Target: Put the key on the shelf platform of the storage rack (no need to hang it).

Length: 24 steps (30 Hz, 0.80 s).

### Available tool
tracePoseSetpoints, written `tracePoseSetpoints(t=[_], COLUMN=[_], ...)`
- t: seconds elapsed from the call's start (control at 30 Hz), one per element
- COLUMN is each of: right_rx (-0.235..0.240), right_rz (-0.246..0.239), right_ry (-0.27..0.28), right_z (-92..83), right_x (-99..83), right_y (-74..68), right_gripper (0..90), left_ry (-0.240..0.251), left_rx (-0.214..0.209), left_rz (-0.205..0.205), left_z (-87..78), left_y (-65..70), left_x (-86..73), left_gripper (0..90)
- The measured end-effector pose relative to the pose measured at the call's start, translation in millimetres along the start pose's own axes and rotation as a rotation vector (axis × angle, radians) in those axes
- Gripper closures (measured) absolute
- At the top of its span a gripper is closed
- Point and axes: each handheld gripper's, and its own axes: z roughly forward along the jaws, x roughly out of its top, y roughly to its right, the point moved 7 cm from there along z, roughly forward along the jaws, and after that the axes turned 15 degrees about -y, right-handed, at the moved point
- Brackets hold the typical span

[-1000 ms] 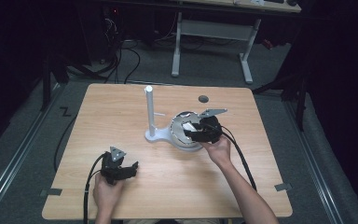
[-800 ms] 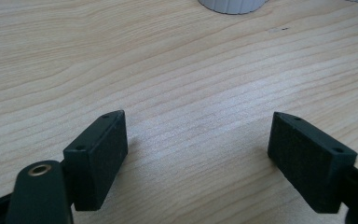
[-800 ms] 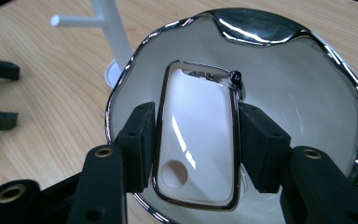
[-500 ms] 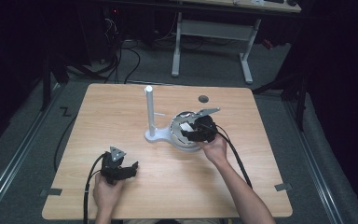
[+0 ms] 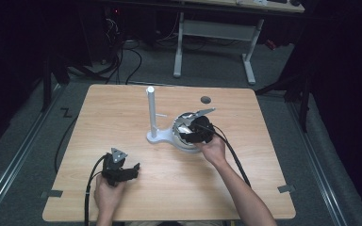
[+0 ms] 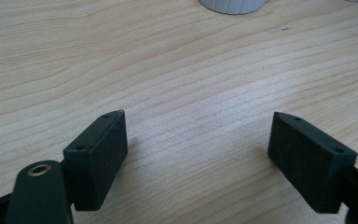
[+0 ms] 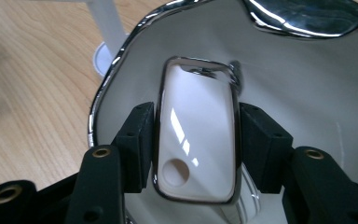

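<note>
We had the right gripper (image 7: 193,140) clamped on the white chrome-rimmed tag (image 7: 196,135), sitting inside the chrome-edged dish (image 5: 181,140) just at 3 o'clock of the white post stand (image 5: 152,117). Grasp looked done; lifting it out and placing it was left, we judged. Left gripper (image 6: 198,154) sat released over bare table (image 6: 177,70) at 7 o'clock, holding nothing.

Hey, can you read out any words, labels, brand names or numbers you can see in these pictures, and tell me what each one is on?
No readable text anywhere.
White tag with a chrome rim, held between the jaws of the right gripper: plain face, only a round hole.
Chrome-edged white dish: no markings.
White stand: no label.
Left gripper: jaws unmarked.
Wooden table: only grain and a dark round spot.
</note>
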Motion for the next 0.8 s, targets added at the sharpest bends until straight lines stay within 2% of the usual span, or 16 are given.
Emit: tracePoseSetpoints(t=[0.1,0.13,0.23,0.6,0.8], right_rx=[-0.002,-0.031,-0.017,-0.018,-0.036], right_rz=[0.004,0.007,0.02,0.065,0.058], right_ry=[-0.013,-0.013,0.011,0.074,0.101], right_z=[0.9,-1.4,-7.0,-29.3,-34.7], right_x=[-1.0,-1.8,-3.7,-12.2,-14.7], right_y=[0.1,1.8,5.1,20.7,25.5], right_gripper=[47.8,47.8,47.7,48.7,48.7], left_ry=[-0.001,-0.001,0.0,0.0,0.0], left_rx=[0.0,-0.002,-0.002,-0.001,-0.001], left_rz=[-0.002,0.005,0.005,0.003,0.003], left_z=[0.0,0.1,0.1,0.1,0.2], left_y=[0.0,0.0,0.0,0.0,0.0], left_x=[0.1,-0.1,-0.1,-0.1,0.0], left_gripper=[20.0,20.0,19.9,19.9,20.0])
